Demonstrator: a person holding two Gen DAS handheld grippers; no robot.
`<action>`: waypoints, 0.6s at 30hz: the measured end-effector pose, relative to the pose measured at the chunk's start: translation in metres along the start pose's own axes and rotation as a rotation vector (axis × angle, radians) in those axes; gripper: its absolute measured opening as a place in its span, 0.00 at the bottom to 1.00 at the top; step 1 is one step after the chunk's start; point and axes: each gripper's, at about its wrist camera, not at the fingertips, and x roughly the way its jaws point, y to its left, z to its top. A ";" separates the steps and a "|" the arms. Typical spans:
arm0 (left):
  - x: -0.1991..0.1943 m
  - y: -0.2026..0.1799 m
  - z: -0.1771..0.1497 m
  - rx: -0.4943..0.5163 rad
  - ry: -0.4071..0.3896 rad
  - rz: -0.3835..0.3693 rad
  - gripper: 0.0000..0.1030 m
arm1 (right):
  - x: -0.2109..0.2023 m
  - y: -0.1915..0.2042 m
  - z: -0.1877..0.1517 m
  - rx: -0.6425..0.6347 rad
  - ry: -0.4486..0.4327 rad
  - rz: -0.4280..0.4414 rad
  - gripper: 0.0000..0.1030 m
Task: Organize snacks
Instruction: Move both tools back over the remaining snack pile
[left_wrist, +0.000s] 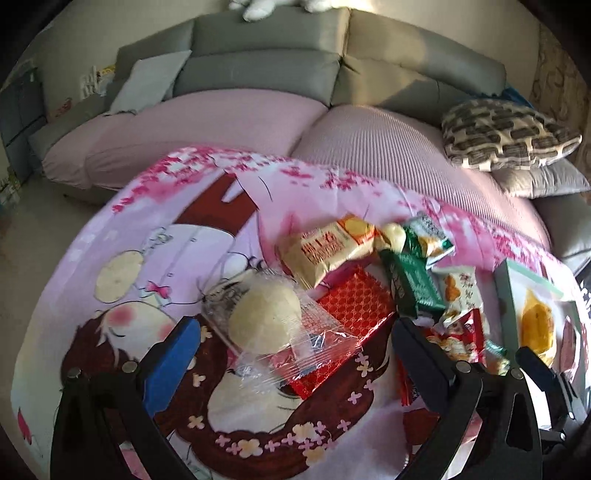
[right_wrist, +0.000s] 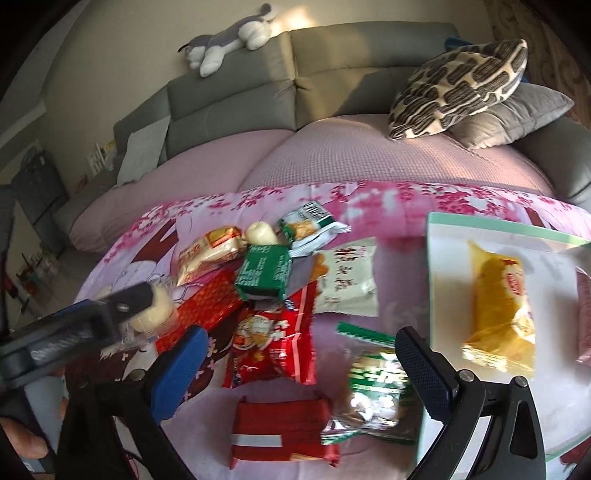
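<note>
A home living room: a grey sectional sofa (right_wrist: 332, 62) fills the upper half of the frame, with a pink cover (right_wrist: 332, 155) on its seats, a patterned cushion (right_wrist: 461, 85) at upper right and a plush dog (right_wrist: 229, 37) (grey and white) lying along the backrest. A cartoon-print cloth (left_wrist: 147, 258) covers the surface.

We see warm sunlight at upper centre, dim shadowed foreground, motion blur lower right, and fisheye bending with dark corners

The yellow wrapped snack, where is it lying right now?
The yellow wrapped snack lies inside the shallow white tray with a pale green rim, at the right of the right wrist view, beyond the right gripper and apart from the snack pile.
</note>
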 end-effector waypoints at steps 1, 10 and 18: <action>0.007 -0.001 0.000 0.014 0.019 -0.001 1.00 | 0.002 0.003 0.000 -0.006 0.002 0.003 0.95; 0.019 0.024 0.006 -0.092 0.014 0.014 1.00 | 0.018 0.020 -0.007 -0.051 0.032 -0.013 0.89; 0.038 0.038 0.008 -0.156 0.045 0.009 0.99 | 0.025 0.018 -0.008 -0.041 0.038 -0.010 0.75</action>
